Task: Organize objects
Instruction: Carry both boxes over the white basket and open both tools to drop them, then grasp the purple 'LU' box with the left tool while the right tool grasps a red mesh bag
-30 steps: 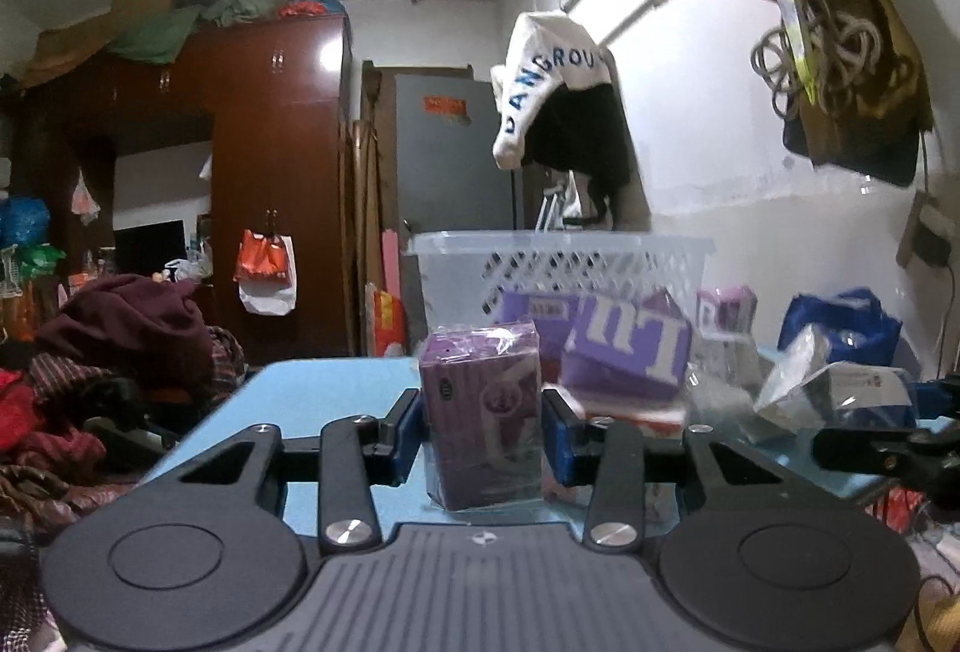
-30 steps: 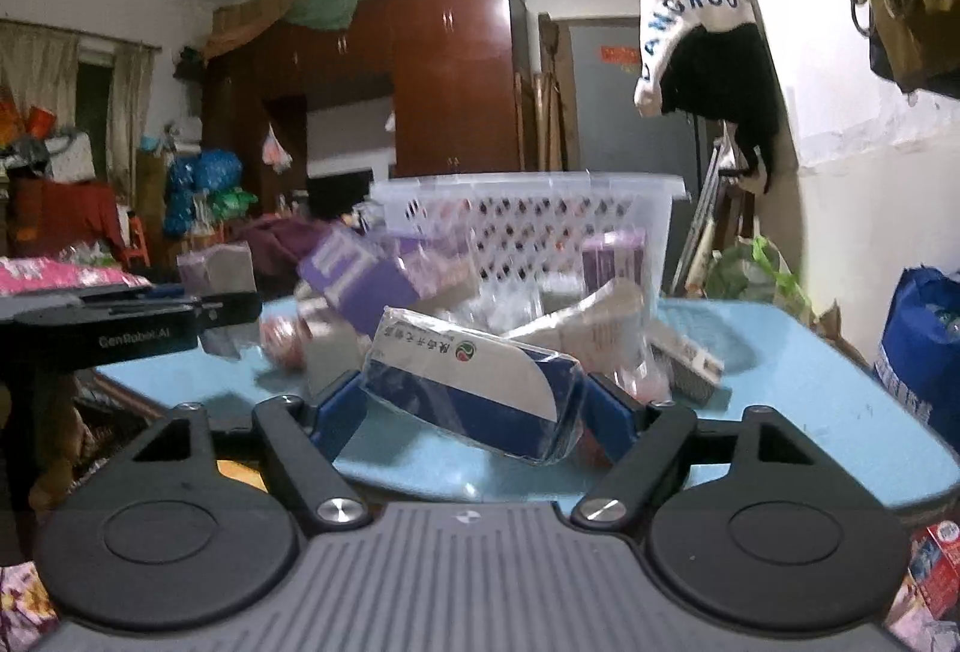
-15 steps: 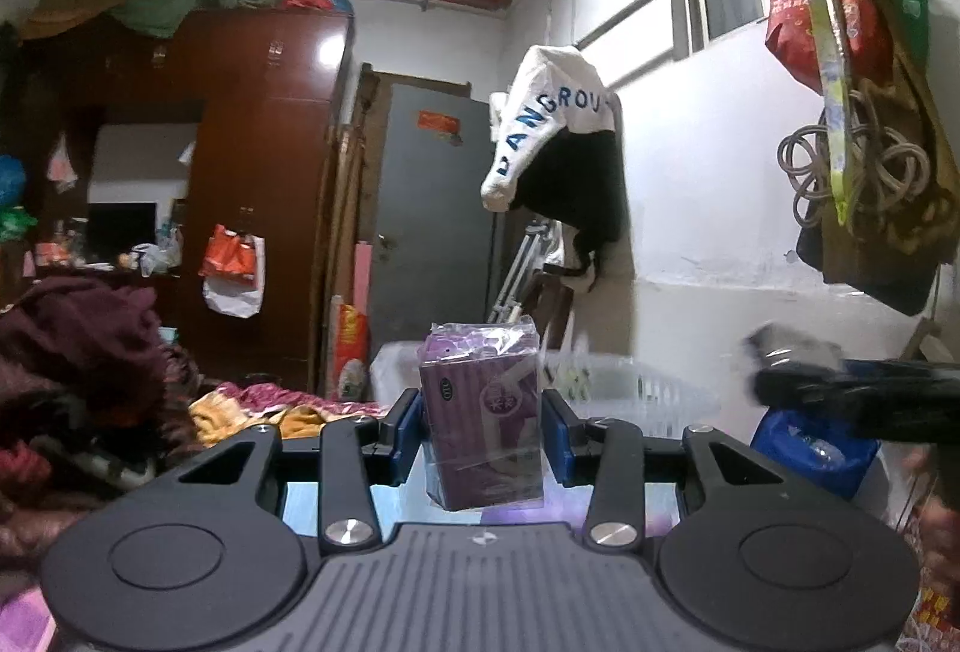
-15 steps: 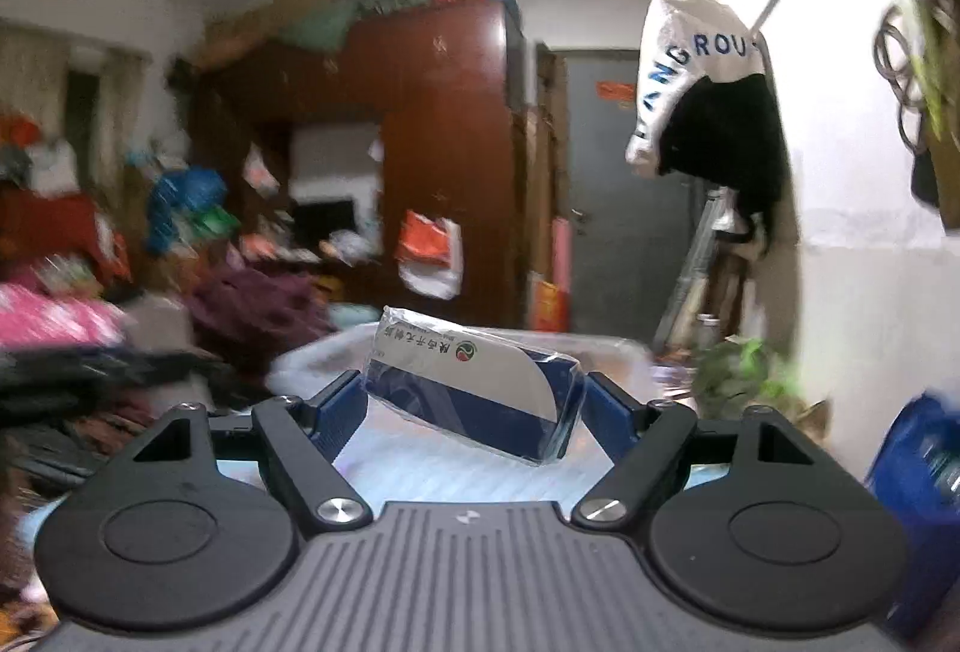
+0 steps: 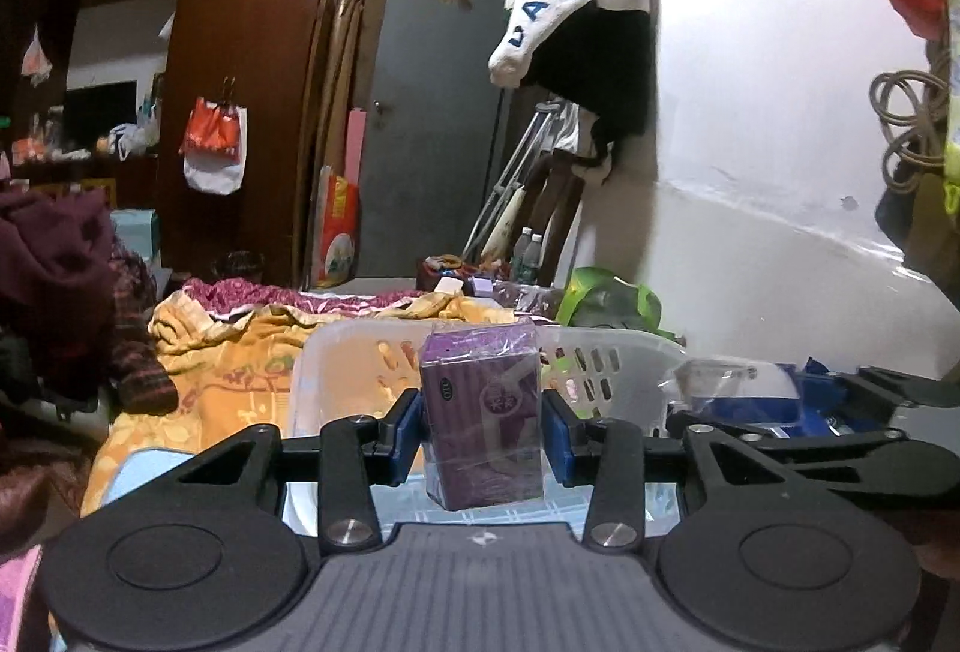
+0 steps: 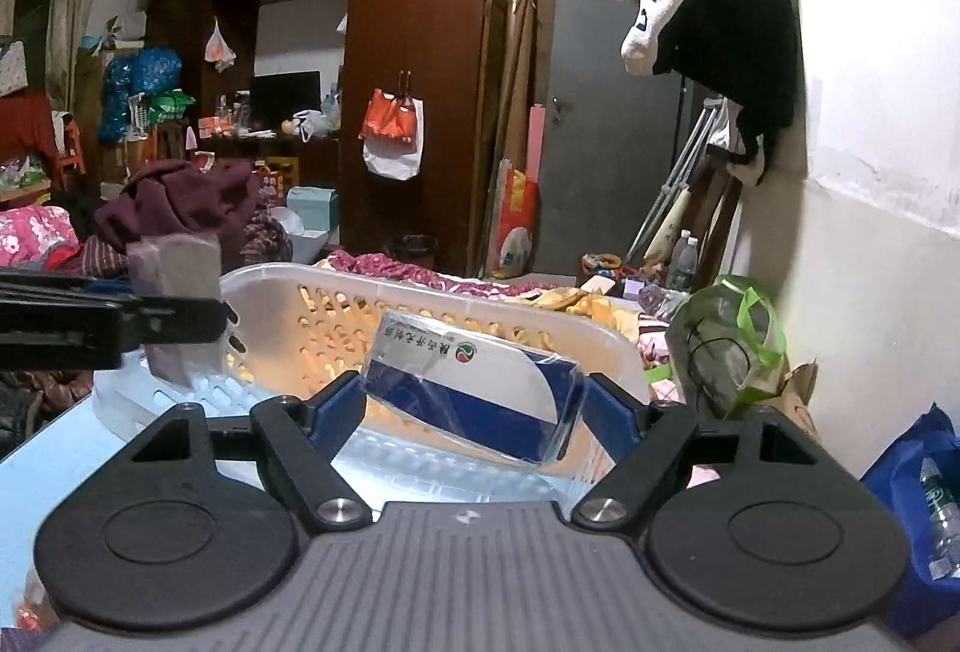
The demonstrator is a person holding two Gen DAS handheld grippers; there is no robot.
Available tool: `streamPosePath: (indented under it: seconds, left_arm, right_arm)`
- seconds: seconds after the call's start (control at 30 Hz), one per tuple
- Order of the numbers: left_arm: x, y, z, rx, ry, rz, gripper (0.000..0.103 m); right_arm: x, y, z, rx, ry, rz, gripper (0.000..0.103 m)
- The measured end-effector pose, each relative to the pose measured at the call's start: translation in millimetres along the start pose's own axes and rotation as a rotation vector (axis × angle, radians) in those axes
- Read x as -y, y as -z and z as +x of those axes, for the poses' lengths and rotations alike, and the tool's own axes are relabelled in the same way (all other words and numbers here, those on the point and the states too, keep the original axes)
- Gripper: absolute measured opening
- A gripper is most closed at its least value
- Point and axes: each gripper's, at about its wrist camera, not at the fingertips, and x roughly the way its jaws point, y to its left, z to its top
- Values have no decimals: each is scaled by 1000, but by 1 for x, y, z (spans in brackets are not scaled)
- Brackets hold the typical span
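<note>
Clamping purple box [image 5: 480,415], left tongs [image 5: 482,433] seemingly over basket [image 5: 606,352].

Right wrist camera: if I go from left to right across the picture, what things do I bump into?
Other gripper's black arm → purple box it holds → white basket → blue-and-white box in this gripper → green bag by the wall → blue bag at the far right.

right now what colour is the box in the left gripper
Purple plastic-wrapped box, clearest in the left wrist view.
</note>
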Motion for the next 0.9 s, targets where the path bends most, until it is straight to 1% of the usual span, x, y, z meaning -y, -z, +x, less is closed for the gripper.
streamPosePath:
  seconds: [0.03,0.07,0.1,0.17,0.23,0.27,0.3,0.37,0.47,0.53,0.6,0.63,0.67,0.77,0.9]
  left_arm:
    - [-2,1,0,-3,1,0,57]
    - [-2,1,1,-1,-3,5,76]
    - [-2,-1,-3,14,-14,12,86]
    - [-2,3,-24,83,-33,31,87]
    - [-8,16,-55,140,-3,35,91]
    - [-10,27,-73,165,19,39,94]
    - [-14,41,-90,191,35,40,97]
    - [-16,73,-123,215,45,66,98]
    - [-13,122,-158,246,74,99,98]
    - [-9,149,-175,264,92,96,98]
    - [-7,166,-184,279,115,101,98]
    - [-5,171,-185,281,115,108,98]
    - [0,172,-186,280,105,111,98]
    - [9,169,-180,269,101,133,98]
    - [23,170,-163,232,87,189,98]
  right_arm:
    - [1,-1,-1,0,-3,0,97]
    - [2,0,-4,4,-4,0,103]
    - [2,1,-13,13,1,0,103]
    - [6,5,-34,47,3,14,103]
    - [15,19,-64,110,-41,42,103]
    - [20,35,-85,141,-72,63,103]
    - [24,48,-98,148,-89,78,103]
    - [28,84,-130,159,-110,106,103]
    - [25,143,-174,219,-110,105,103]
    - [22,171,-193,254,-94,118,103]
    - [19,188,-198,249,-108,105,103]
    - [18,195,-198,237,-112,100,102]
    - [16,200,-193,214,-115,97,97]
    - [14,200,-172,144,-128,63,87]
    - [13,202,-154,105,-164,74,85]
